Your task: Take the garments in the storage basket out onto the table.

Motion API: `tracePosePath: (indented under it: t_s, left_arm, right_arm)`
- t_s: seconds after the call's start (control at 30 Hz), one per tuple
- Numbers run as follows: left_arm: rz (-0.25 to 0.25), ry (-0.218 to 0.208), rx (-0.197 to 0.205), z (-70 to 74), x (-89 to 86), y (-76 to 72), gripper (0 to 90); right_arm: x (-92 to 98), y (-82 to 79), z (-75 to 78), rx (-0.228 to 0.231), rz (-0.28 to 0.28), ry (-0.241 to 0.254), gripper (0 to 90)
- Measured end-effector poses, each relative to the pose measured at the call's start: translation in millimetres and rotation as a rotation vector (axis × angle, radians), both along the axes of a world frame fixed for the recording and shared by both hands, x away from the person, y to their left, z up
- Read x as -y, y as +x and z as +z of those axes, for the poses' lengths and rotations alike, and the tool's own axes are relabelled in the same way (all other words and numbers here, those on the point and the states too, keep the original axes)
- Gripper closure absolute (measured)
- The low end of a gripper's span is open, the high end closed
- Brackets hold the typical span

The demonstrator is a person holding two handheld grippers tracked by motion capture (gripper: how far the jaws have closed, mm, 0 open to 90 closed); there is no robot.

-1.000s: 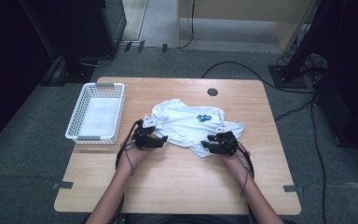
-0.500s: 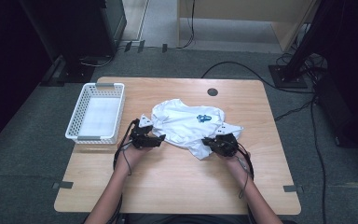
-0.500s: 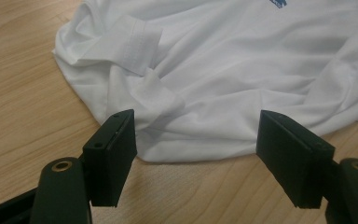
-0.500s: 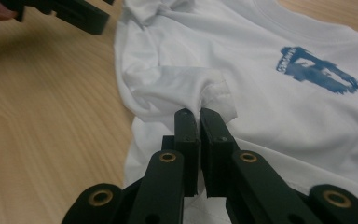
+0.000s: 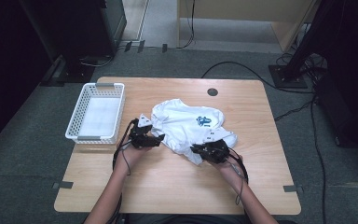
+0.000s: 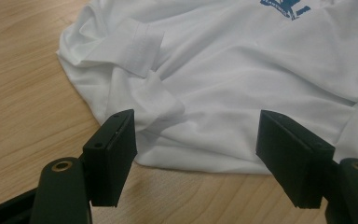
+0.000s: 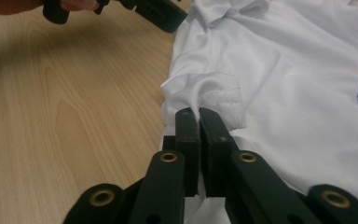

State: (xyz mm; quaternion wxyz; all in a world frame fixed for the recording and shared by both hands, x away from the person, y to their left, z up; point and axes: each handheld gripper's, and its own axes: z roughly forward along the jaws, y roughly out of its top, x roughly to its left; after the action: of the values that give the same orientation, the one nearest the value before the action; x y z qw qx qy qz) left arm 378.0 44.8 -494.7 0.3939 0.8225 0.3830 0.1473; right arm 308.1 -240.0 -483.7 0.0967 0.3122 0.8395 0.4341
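White T-shirt (image 5: 186, 126) lies crumpled mid-desk (image 5: 168, 186) beside a white basket (image 5: 80, 116), its near hem pinched in the right gripper's (image 7: 198, 116) closed fingers, while the left gripper's (image 6: 196, 140) fingers stand apart at its edge

Near edge of the desk (image 5: 168, 186) is bare wood between my forearms, w/ room to pull either hand back. The white t-shirt (image 5: 186, 126) heaps across the desk's middle, blocking any low pass straight ahead. My left gripper (image 5: 157, 139) sits at its left hem, jaws wide, cloth just ahead. My right gripper (image 5: 196, 150) is clamped on a fold at its near-right corner. The white basket (image 5: 77, 135) walls off the left edge; only a narrow strip betw. it and my left hand. Far edge and right edge run free, bar a dark round grommet (image 5: 212, 92).
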Motion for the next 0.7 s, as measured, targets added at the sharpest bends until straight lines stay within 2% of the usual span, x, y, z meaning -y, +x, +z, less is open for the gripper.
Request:
tracePosePath:
  t_s: [0.1, 0.3, 0.43, 0.7]
  left_arm:
    - [-0.003, 0.004, -0.003, -0.8, 0.9, -0.4, 29.4]
    - [-0.001, 0.002, 0.001, 0.5, 0.8, -0.4, 29.5]
    - [0.001, 0.001, 0.002, 0.6, -0.2, -0.2, 29.5]
    - [0.002, -0.003, 0.006, 2.6, -0.1, -0.4, 29.5]
  right_arm:
    - [-4.9, -1.1, -5.0, -0.015, 0.02, -0.018, 89.7]
    - [-15.4, -5.9, -7.4, -0.04, 0.062, 0.017, 89.7]
    - [-25.9, -11.7, -4.4, -0.031, 0.09, 0.038, 89.7]
    - [-46.1, -25.5, 11.5, 0.01, 0.126, 0.096, 89.7]
